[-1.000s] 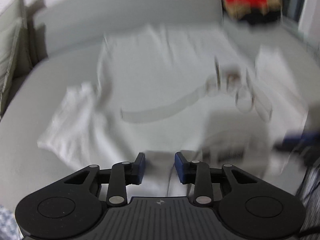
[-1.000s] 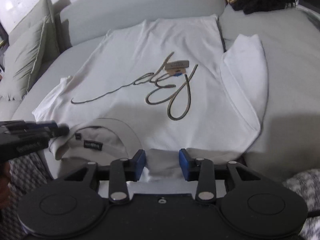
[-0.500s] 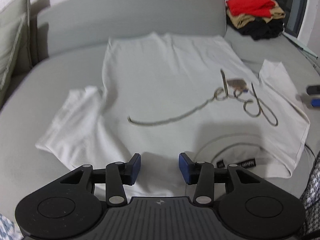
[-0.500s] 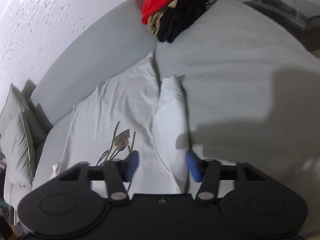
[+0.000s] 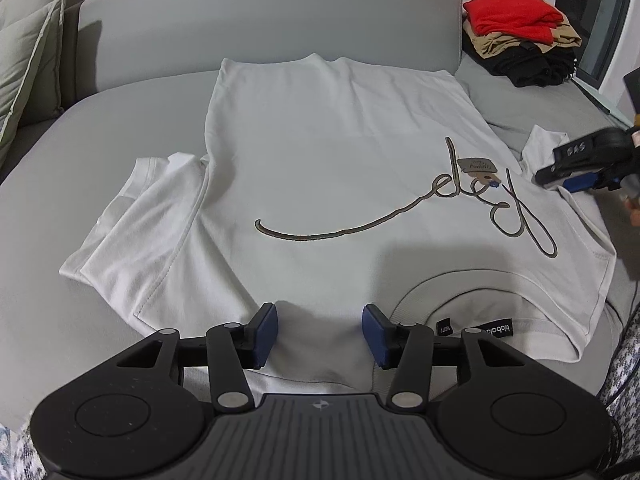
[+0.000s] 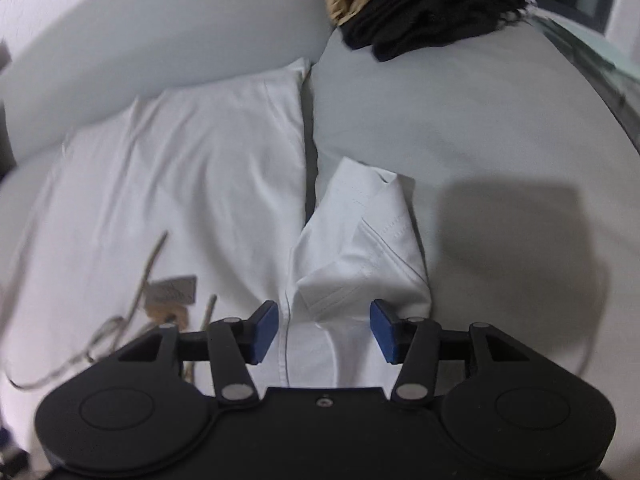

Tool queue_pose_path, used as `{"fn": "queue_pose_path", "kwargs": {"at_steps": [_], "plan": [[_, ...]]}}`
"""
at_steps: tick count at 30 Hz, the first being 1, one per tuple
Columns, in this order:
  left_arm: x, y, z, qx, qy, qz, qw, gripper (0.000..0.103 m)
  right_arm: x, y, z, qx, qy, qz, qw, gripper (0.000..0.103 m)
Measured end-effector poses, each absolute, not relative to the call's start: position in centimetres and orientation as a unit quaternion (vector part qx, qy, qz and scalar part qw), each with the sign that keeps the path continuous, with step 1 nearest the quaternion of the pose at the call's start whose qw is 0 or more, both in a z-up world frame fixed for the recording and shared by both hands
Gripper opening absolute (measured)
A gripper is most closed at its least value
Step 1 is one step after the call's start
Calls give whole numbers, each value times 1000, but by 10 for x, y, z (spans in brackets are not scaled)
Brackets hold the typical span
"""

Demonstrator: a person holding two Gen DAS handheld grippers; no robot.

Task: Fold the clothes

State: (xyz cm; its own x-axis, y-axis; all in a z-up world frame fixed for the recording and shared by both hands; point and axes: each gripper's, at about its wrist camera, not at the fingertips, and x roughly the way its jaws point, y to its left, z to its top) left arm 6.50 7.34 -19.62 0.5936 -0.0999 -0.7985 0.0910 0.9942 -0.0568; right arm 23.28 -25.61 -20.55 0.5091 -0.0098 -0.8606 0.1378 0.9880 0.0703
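Note:
A white T-shirt (image 5: 320,152) with grey script lettering lies flat, front up, on the grey sofa, its collar (image 5: 480,304) nearest me. My left gripper (image 5: 319,320) hovers over the shoulder area left of the collar. Its jaws are opening and the pads press on nothing. My right gripper (image 6: 323,316) hangs above the shirt's right sleeve (image 6: 360,248), which lies folded on itself. Its jaws are opening too, with sleeve cloth below the gap but no grip. That gripper (image 5: 568,178) also shows at the right edge of the left wrist view. A card hang tag (image 5: 478,166) rests on the lettering.
A pile of red, tan and black clothes (image 5: 520,40) sits at the sofa's far right corner. Green-grey cushions (image 5: 24,60) lean at the far left. The curved backrest (image 5: 260,28) runs behind the shirt. Bare sofa seat (image 6: 500,140) stretches right of the sleeve.
My right gripper has swung from the collar edge over to the right sleeve. Both grippers' jaws have widened. The left gripper has barely shifted and its view has sharpened.

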Motion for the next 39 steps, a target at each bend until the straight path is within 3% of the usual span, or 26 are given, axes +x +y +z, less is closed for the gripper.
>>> {"fn": "queue_pose_path", "kwargs": {"at_steps": [1,4,7,9,14,17,22,25,29,34,36,39], "plan": [[65,74,-196,-7,448,-54,893,48,233,-254,-206,55,493,-47,867,46],[66,75,-196,-11,448,-55,892,49,229,-251,-206,29,490,-71,869,19],[66,74,-196,-13,447,-55,893,49,218,-264,-196,63,476,-79,874,5],[66,73,-196,-11,447,-54,893,49,209,-275,-188,94,460,-85,879,2],[64,73,-196,-7,446,-53,893,49,170,-329,-161,196,383,-143,891,0],[65,72,-196,-6,447,-52,893,49,157,-366,-166,244,387,-160,875,2],[64,70,-196,-1,447,-48,893,50,160,-344,-168,215,402,-32,889,24],[64,69,-196,3,446,-48,894,50,182,-309,-173,176,436,16,882,28],[64,71,-196,3,446,-48,894,50,216,-273,-186,99,479,-16,872,49],[65,72,-197,-2,446,-50,893,51,229,-243,-200,-4,504,-50,862,52],[65,73,-197,-7,447,-51,893,51,228,-234,-206,-50,508,-62,858,46],[65,74,-197,-13,447,-53,893,51,218,-230,-206,-80,502,-76,858,26]]}}
